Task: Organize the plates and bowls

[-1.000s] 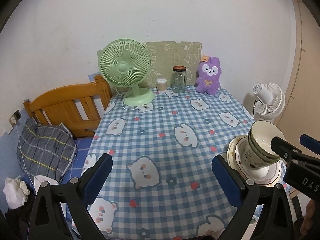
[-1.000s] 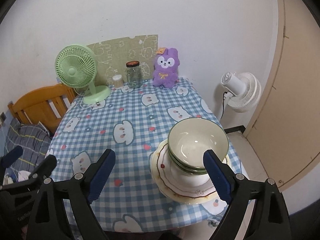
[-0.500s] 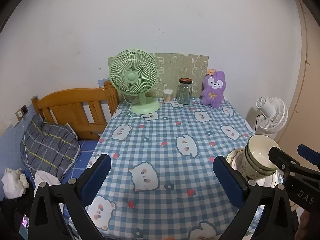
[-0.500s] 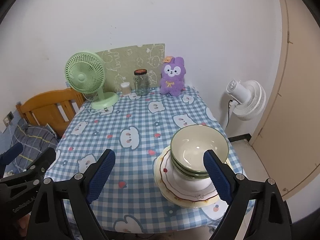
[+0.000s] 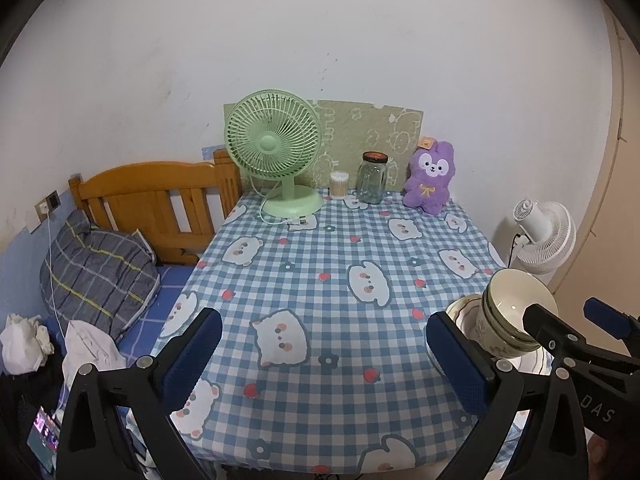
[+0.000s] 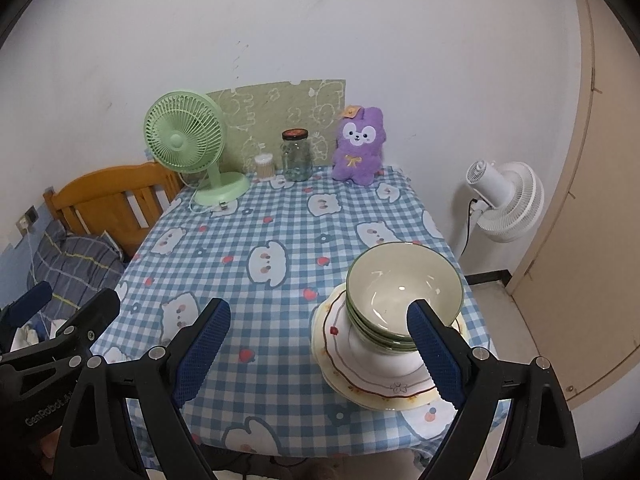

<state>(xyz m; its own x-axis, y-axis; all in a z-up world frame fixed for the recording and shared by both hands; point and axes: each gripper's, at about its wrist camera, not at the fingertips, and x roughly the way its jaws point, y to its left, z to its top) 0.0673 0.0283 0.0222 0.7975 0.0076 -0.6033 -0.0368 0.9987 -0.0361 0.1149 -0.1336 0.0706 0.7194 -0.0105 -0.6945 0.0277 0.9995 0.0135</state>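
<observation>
**Stacked bowls on plates at near right table corner, both grippers spread and empty**

Covering the whole table: a blue-and-white checked tablecloth (image 6: pixel 280 232) printed with bears and strawberries. Beside its left edge, a wooden bed headboard (image 5: pixel 160 204) and a grey plaid pillow (image 5: pixel 96 272). On the floor to the right, a white floor fan (image 6: pixel 506 200). Along the far edge, left to right: green desk fan (image 6: pixel 186 140), cotton swab tub (image 6: pixel 265 165), glass jar (image 6: pixel 297 156), purple plush rabbit (image 6: pixel 360 144). At the near right corner, a stack of plates (image 6: pixel 360 368) with nested green-rimmed bowls (image 6: pixel 404 284) on top, upright. Left gripper (image 5: pixel 320 356) held over the near edge, jaws wide apart, nothing between them. Right gripper (image 6: pixel 320 352) likewise spread wide and empty, its right finger in front of the bowls' near rim; contact cannot be told.
</observation>
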